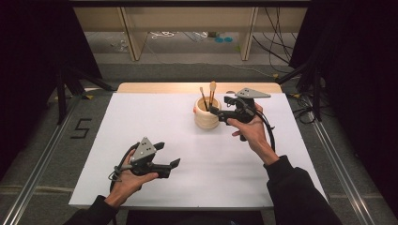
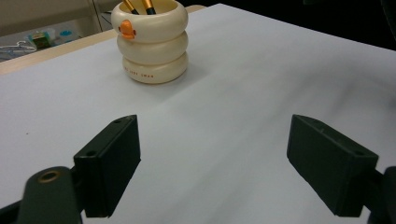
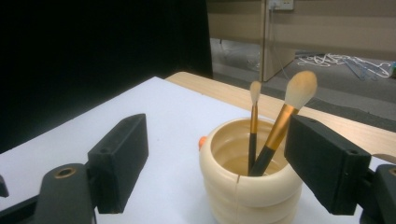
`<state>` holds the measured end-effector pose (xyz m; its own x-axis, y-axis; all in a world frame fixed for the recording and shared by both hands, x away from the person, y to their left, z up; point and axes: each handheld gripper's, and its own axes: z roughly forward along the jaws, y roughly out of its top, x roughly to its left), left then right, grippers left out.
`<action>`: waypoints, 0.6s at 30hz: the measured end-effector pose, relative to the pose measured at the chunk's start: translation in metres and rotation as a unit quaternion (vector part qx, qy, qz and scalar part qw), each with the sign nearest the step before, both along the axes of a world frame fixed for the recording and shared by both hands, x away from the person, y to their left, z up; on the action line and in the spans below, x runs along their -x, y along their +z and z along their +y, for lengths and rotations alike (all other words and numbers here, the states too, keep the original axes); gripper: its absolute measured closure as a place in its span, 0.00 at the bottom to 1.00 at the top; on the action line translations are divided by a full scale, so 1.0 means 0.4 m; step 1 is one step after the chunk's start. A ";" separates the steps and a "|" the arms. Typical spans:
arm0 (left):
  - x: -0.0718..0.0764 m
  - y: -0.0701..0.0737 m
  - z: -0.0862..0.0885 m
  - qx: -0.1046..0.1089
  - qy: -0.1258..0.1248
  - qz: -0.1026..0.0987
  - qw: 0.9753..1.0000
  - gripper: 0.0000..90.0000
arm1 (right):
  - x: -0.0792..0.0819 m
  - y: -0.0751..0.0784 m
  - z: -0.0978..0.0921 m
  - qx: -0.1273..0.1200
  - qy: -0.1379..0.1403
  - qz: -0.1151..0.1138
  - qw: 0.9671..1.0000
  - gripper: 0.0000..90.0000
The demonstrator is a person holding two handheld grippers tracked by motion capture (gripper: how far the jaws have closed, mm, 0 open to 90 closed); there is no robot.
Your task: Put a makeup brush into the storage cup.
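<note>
Hovering beside the cream holder [image 1: 207,115] with two brushes [image 3: 273,133], right claw [image 1: 217,112] released; left claw [image 1: 169,154] released too

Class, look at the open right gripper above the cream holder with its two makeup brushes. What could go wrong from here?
1. The right gripper is open close over the holder; a jaw may strike its rim and shift or tip it.
2. The large brush and the small brush stand close together, so the jaws might catch both, or knock one aside.
3. The left gripper is far away and cannot steady the holder.
</note>
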<state>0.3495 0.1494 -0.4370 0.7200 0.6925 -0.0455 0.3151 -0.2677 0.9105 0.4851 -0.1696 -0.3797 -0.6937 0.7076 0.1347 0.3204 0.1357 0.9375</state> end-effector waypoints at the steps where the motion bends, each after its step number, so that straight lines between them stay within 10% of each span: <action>1: 0.000 0.000 0.000 0.000 0.000 0.000 1.000 0.19 | 0.001 -0.001 -0.001 0.000 0.002 -0.004 1.000 0.25; 11: 0.001 0.001 0.004 -0.008 -0.001 0.002 1.000 0.19 | 0.031 -0.012 -0.009 0.004 0.004 -0.001 1.000 0.21; 12: 0.002 -0.004 -0.011 0.040 0.015 0.004 0.999 0.19 | 0.034 -0.014 -0.010 0.004 0.006 0.003 1.000 0.21; 18: 0.002 -0.002 -0.009 0.034 0.016 0.004 0.999 0.19 | 0.047 -0.025 -0.016 0.006 0.005 0.003 1.000 0.21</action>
<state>0.3487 0.1457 -0.4380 0.6962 0.7109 -0.0995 0.3303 -0.1942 0.9237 0.4661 -0.1759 -0.3898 -0.7003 0.7019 0.1305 0.3240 0.1496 0.9342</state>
